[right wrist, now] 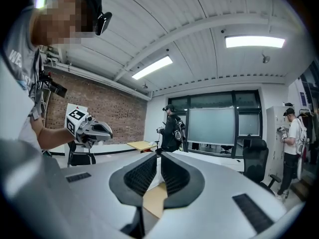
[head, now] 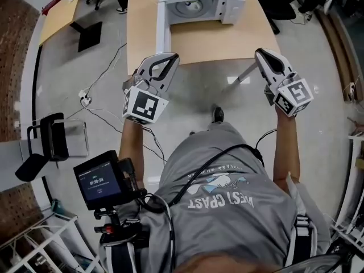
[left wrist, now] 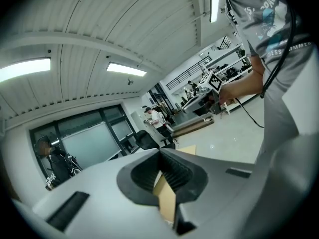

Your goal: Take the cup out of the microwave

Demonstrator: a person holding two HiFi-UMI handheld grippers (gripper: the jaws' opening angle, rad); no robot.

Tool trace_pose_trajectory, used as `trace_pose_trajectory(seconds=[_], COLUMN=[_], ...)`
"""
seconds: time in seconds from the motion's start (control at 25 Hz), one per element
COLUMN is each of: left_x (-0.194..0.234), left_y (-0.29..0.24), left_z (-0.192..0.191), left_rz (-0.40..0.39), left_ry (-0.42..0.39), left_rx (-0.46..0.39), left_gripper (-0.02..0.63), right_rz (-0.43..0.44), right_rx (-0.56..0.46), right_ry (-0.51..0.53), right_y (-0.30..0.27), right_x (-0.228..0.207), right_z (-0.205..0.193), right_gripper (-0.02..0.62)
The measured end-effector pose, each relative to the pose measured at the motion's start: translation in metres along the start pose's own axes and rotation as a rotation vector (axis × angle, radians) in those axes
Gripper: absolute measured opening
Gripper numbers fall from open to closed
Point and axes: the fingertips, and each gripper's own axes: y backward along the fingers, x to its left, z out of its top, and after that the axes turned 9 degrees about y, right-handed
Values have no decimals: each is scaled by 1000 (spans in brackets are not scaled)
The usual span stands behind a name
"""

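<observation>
Pale cup point(head: 188, 7), apparently inside the open microwave point(head: 230, 4) on the counter point(head: 222, 41). Left gripper point(head: 170, 57) and right gripper point(head: 260, 53) hang short of it, fingers pressed together, empty. Spread one gripper's fingers before entry — approach level.

Bright, even light from ceiling strip lamps point(right wrist: 254, 42) — fisheye bending, dark corners.
</observation>
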Motion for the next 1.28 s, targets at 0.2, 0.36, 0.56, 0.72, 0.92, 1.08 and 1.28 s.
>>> trace_pose_trajectory(seconds=[0.2, 0.36, 0.56, 0.72, 0.92, 1.08, 1.28], left_x=[4, 12, 47, 56, 69, 83, 102], left_y=[8, 6, -19, -31, -44, -57, -74], left_z=[-2, -14, -28, -40, -42, -53, -70], left_rz=[27, 51, 96, 114, 145, 174, 229], left_ry=[0, -1, 25, 46, 58, 74, 113], left_rx=[-9, -6, 38, 86, 122, 174, 233], left_gripper=[43, 43, 43, 43, 43, 43, 43], right_rz=[28, 48, 82, 107, 117, 123, 72], right_rx=[16, 36, 62, 111, 181, 262, 359], right_ry=[-10, -25, -48, -58, -75, -73, -46], right_y=[-33, -72, -154, -205, -258, -310, -368], right_x=[-9, -22, -64, -82, -112, -136, -166], right_z=[-11, -34, -63, -95, -135, -179, -238], right_gripper=[12, 12, 80, 94, 129, 141, 141])
